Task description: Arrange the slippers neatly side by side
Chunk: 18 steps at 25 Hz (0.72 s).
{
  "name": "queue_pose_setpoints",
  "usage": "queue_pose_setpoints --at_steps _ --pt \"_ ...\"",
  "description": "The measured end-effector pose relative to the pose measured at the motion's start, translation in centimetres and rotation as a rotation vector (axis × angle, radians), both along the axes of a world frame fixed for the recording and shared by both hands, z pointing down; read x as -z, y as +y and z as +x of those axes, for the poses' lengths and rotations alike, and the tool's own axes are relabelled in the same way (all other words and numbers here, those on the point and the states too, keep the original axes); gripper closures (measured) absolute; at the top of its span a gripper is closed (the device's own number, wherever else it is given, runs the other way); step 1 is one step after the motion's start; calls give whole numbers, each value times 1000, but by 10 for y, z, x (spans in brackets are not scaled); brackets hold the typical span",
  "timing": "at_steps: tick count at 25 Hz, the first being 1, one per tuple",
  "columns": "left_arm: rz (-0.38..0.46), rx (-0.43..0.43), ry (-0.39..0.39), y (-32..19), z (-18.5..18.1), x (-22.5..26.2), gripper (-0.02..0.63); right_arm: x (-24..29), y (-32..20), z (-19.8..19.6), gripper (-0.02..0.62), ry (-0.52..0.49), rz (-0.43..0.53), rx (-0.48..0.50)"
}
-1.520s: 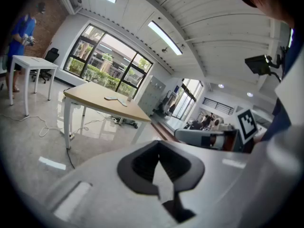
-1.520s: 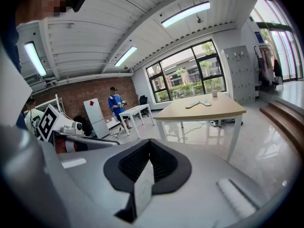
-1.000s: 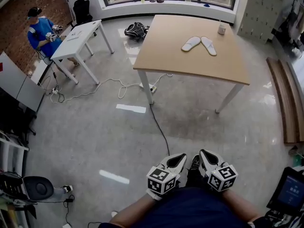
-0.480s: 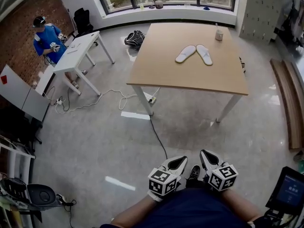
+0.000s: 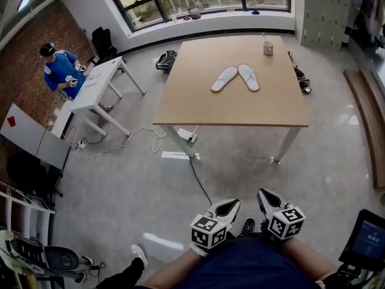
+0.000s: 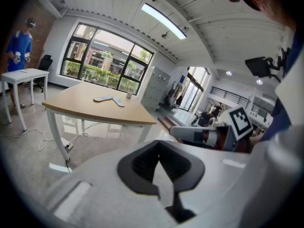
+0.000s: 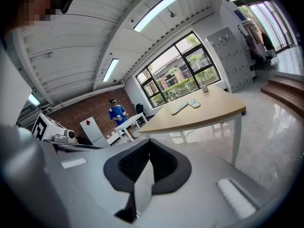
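Note:
Two white slippers lie on the wooden table, toes together and heels apart: the left slipper and the right slipper. They also show small in the left gripper view as a left slipper and a right slipper, and far off in the right gripper view as slippers. My left gripper and right gripper are held close to my body, far short of the table. Both are shut with nothing in them.
A white cup stands near the table's far edge. A cable and power strip lie on the floor by the near left leg. A small white table and a person in blue stand at the left. Wooden planks lie at the right.
The view has come nearer the table and shifted, so the table and slippers sit lower and more central. Both grippers stay shut near my body.

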<state>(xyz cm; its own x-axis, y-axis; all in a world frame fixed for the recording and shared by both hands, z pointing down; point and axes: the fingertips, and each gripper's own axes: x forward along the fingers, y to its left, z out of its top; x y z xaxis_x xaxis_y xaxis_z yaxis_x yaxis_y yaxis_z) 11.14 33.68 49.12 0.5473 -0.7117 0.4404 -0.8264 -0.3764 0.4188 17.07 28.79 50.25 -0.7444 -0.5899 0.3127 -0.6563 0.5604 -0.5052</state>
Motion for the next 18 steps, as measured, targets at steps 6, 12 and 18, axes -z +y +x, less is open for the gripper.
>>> queue_pose_setpoints --at_steps 6,12,18 --pt "-20 3 4 -3 6 -1 601 -5 -2 6 584 -2 -38 -3" --pt "-39 27 23 -23 2 -10 601 -15 -20 8 584 10 -64 -7" --pt "-27 -4 40 -48 -6 -8 601 -15 -42 2 584 29 -66 -39"
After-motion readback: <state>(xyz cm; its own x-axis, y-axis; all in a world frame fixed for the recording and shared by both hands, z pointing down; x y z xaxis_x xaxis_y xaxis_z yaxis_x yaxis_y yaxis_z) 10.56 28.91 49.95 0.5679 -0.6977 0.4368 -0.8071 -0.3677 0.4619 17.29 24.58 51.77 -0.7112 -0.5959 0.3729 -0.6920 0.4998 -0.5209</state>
